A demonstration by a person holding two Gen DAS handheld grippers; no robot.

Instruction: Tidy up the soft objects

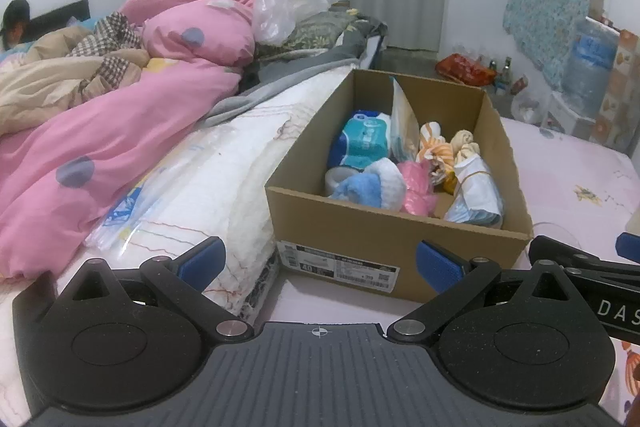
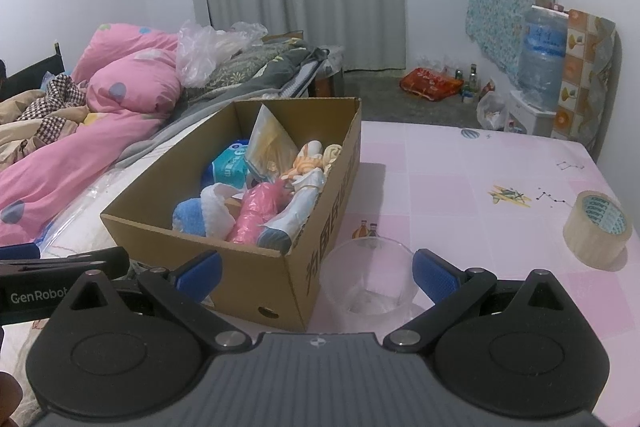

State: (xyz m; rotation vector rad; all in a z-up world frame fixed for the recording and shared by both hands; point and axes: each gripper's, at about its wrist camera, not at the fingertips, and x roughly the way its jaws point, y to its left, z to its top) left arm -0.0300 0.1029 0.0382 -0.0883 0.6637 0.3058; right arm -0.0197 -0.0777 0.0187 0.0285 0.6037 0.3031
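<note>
- Two grippers hover just short of the cardboard box (image 1: 400, 251), each with its blue-padded fingers spread wide and nothing between them: the left gripper (image 1: 320, 261) faces the box's labelled end, the right gripper (image 2: 316, 273) faces its near corner.
- The box stands on a pink checked bed sheet (image 2: 460, 167), its top open.
- Inside the box lie the soft things: a blue towel (image 1: 356, 187) and a white cloth (image 1: 390, 183) at the near end, a pink bundle (image 2: 256, 215) beside them, a teal tissue pack (image 1: 362, 139) farther back, and orange-striped rolled cloths (image 1: 434, 143) at the far right.
- A clear plastic cup (image 2: 370, 279) stands just beside the box, between the right gripper's fingers in view.
- A tape roll (image 2: 598, 231) lies well right of the box.
- A pink duvet (image 1: 100, 131) is heaped left of the box.
</note>
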